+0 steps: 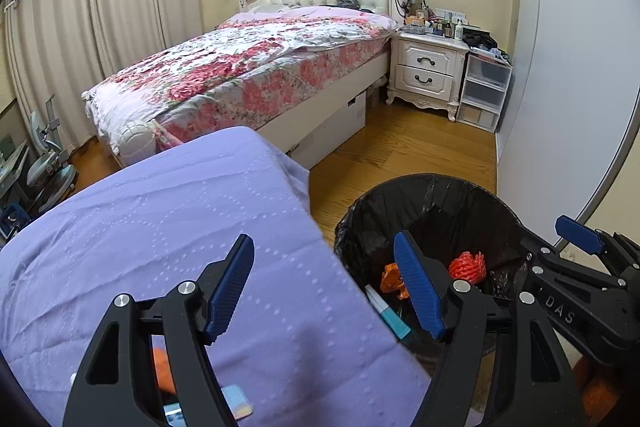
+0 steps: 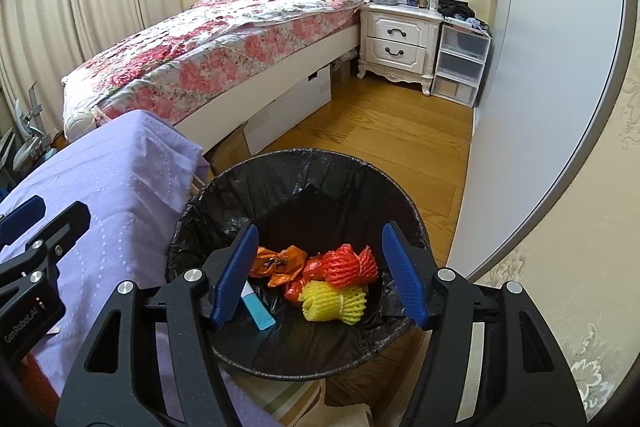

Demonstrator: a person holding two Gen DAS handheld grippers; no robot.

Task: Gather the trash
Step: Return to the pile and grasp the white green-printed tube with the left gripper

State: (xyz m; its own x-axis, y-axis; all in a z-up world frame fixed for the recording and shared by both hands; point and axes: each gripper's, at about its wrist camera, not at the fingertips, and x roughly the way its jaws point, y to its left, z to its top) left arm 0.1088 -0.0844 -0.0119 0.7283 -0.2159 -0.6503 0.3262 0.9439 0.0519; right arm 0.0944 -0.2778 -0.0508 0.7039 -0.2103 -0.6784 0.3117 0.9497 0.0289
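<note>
A round bin with a black liner [image 2: 304, 167] stands on the floor beside a table under a purple cloth [image 1: 160, 227]. In it lie a red foam net [image 2: 350, 265], a yellow foam net [image 2: 334, 301], orange wrappers [image 2: 280, 263] and a white and teal box [image 2: 258, 309]. My right gripper [image 2: 320, 275] is open and empty above the bin. My left gripper [image 1: 326, 287] is open and empty over the cloth's right edge, next to the bin [image 1: 432, 195]. An orange item [image 1: 162, 367] and a small blue packet [image 1: 238, 401] lie on the cloth behind the left fingers, partly hidden.
A bed with a floral quilt [image 1: 248, 67] fills the middle of the room. A white nightstand [image 1: 428, 71] and plastic drawers [image 1: 484, 91] stand at the far right. A white wardrobe door [image 2: 540, 87] runs along the right. Wood floor [image 2: 380, 139] lies between.
</note>
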